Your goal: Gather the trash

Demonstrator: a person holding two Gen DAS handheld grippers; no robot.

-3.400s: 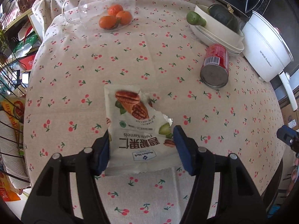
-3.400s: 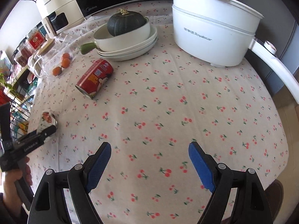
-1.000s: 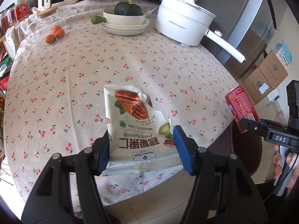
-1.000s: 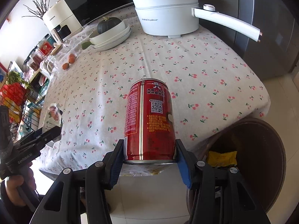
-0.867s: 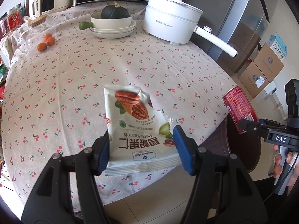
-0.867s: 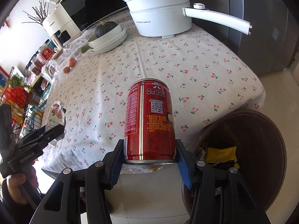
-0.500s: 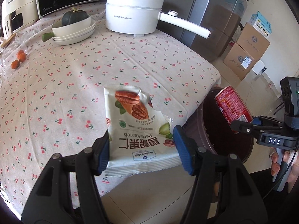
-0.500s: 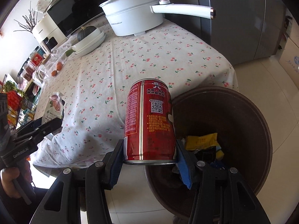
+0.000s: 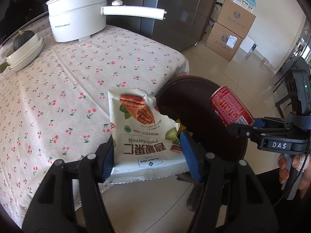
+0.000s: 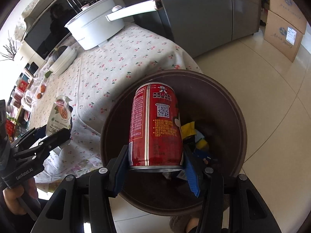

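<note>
My left gripper (image 9: 148, 153) is shut on a torn white pecan snack bag (image 9: 141, 134), held over the table's edge beside the dark brown trash bin (image 9: 196, 89). My right gripper (image 10: 155, 165) is shut on a red drink can (image 10: 155, 124), which hangs upright over the mouth of the bin (image 10: 229, 104). Inside the bin lie a yellow wrapper (image 10: 187, 129) and other scraps. In the left wrist view the can (image 9: 230, 108) shows at the right in the other gripper (image 9: 241, 127). In the right wrist view the bag (image 10: 59, 116) shows at the left.
A cherry-print tablecloth (image 9: 64, 73) covers the table. On it stand a white electric pot with a long handle (image 9: 77, 25) and stacked white dishes holding a dark squash (image 9: 23, 46). A grey fridge (image 10: 204, 7) and cardboard boxes (image 9: 229, 31) stand beyond, on the tiled floor (image 10: 272, 89).
Both grippers swung from over the table towards the bin. The can now hangs over the bin's mouth, and the bag has reached the table's edge beside it. Both grips are unchanged.
</note>
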